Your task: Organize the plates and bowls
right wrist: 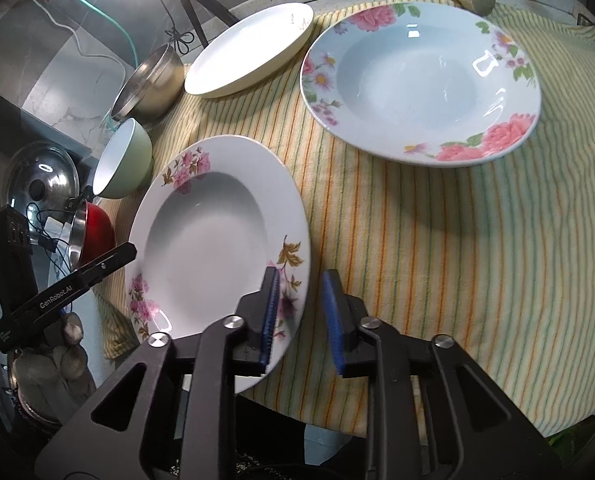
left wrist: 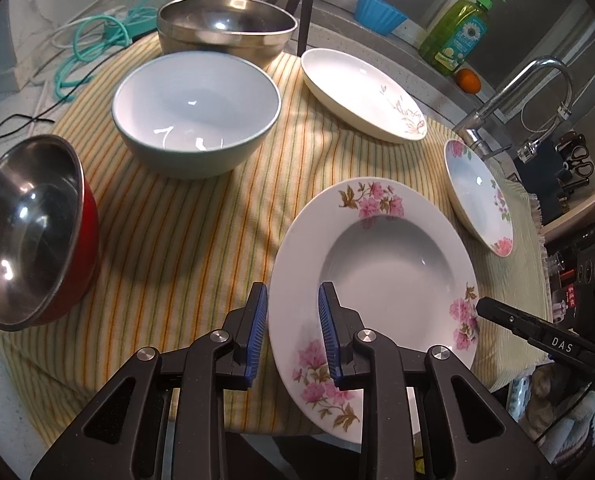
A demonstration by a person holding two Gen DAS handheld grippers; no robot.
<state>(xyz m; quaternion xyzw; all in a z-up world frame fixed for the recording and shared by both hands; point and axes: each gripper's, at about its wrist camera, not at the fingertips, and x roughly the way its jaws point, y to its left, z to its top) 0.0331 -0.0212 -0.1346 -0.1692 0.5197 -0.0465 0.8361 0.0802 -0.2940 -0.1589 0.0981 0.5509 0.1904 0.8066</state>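
Your left gripper point(left wrist: 291, 320) straddles the near-left rim of the pink-flowered soup plate point(left wrist: 381, 276), jaws apart; your right gripper point(right wrist: 299, 312) straddles its opposite rim, jaws also apart. The plate sits on the striped cloth point(left wrist: 185, 232), with the pale green bowl point(left wrist: 195, 114) beyond.

You are in a home kitchen: a chrome faucet point(left wrist: 537, 92) rises by the speckled counter point(left wrist: 381, 44), green dish soap point(left wrist: 457, 32) and an orange point(left wrist: 468, 81) sit behind, scissors point(left wrist: 577, 162) hang nearby, and a pot lid point(right wrist: 41, 180) lies aside.
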